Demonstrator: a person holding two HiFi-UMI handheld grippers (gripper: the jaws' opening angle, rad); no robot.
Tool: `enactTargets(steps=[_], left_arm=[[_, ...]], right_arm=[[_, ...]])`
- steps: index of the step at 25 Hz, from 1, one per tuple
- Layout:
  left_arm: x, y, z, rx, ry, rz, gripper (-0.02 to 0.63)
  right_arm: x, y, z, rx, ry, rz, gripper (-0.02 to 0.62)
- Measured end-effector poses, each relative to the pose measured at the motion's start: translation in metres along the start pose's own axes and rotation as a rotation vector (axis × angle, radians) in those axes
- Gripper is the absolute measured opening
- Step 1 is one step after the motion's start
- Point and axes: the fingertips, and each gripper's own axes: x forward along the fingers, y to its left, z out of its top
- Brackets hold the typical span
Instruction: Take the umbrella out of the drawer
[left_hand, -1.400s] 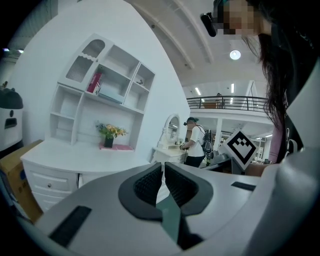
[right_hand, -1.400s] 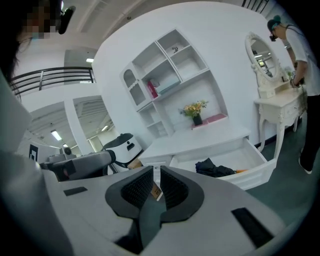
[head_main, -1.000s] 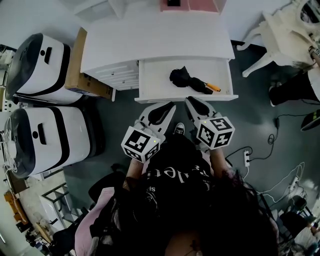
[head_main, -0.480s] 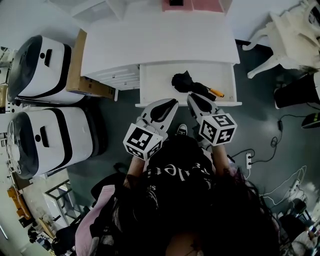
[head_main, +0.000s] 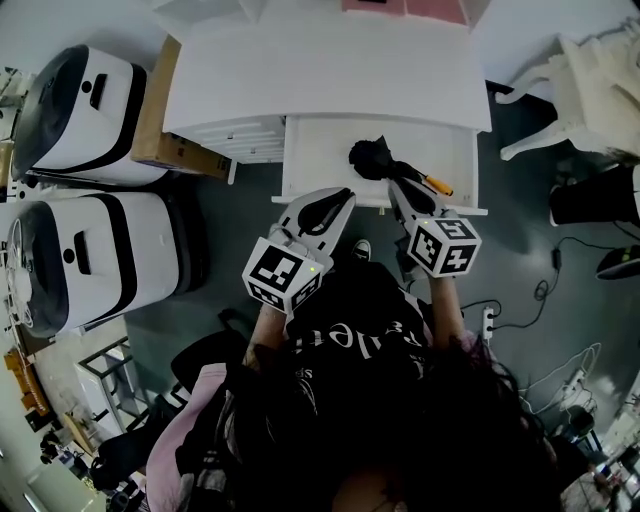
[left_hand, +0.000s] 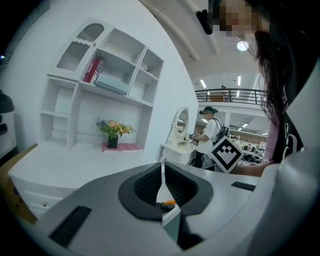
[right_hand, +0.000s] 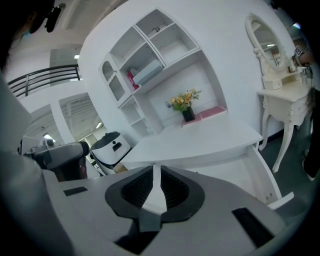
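Inside the open drawer (head_main: 310, 165) of the white table (head_main: 320, 85), in its right half, lies the black folded umbrella (head_main: 378, 160). Its orange handle end points to the drawer's right front corner. The left gripper (head_main: 338, 196) is at the drawer's front edge, left of the umbrella, with its fingers pressed together and nothing between them. The right gripper (head_main: 398, 186) is over the same front edge, just beside the umbrella's handle. Its fingers are also pressed together and empty.
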Motion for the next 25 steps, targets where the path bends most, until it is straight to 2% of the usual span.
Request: enactTargets(steps=[7,13,16,21,23,25], left_arm=[[0.010,0.012,-0.008,-0.012,0.032,-0.023,0.029],[0.025,0.028,-0.008,-0.019,0.050,-0.051,0.029],[0.036,0.039,-0.008,-0.022,0.055,-0.061,0.029],[0.051,0.051,-0.016,-0.021,0.079,-0.088,0.029],[0.056,0.056,-0.019,-0.024,0.088,-0.098,0.029],[0.060,0.061,-0.022,-0.028,0.096,-0.105,0.029]], right_arm=[[0.015,-0.042,-0.008,-0.042,0.050,-0.066,0.072],[0.038,-0.073,-0.011,-0.199,0.118,-0.119,0.073],[0.054,-0.084,-0.017,-0.273,0.175,-0.107,0.074],[0.083,-0.104,-0.039,-0.330,0.297,-0.063,0.074],[0.096,-0.110,-0.054,-0.365,0.377,-0.024,0.106],[0.108,-0.115,-0.071,-0.408,0.469,0.021,0.183]])
